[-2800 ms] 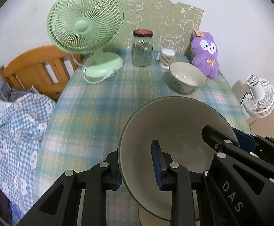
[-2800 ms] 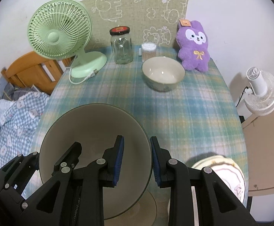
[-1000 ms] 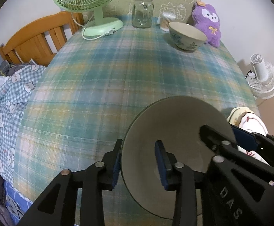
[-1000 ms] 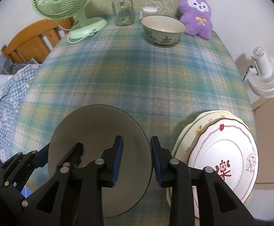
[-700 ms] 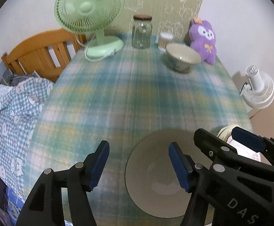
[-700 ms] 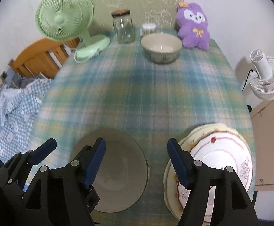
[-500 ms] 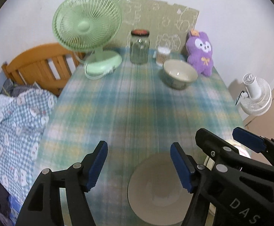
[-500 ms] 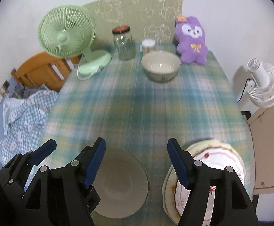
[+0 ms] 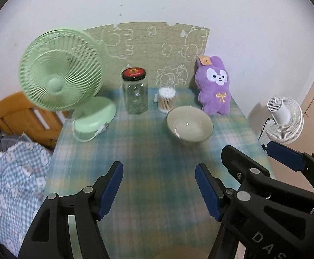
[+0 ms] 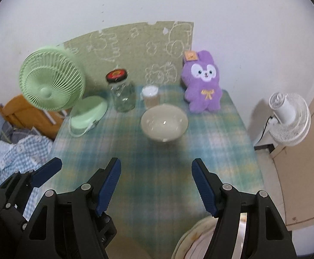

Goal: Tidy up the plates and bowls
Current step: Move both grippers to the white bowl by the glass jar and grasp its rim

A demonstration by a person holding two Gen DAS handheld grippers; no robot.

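A cream bowl sits upright at the far side of the plaid table, in front of the purple plush; it also shows in the right wrist view. My left gripper is open and empty above the table's middle. My right gripper is open and empty beside it. A sliver of the large bowl's rim shows at the bottom edge below my grippers, and in the right wrist view. The stacked plates lie at the near right, partly hidden by my right finger.
A green desk fan, a glass jar with a red lid, a cup of cotton swabs and a purple plush rabbit line the table's far edge. A white fan stands off the right side. A wooden bed frame is left.
Both grippers let go of the large bowl, opened wide and rose, tilting up. The bowl has dropped almost out of view at the bottom edge.
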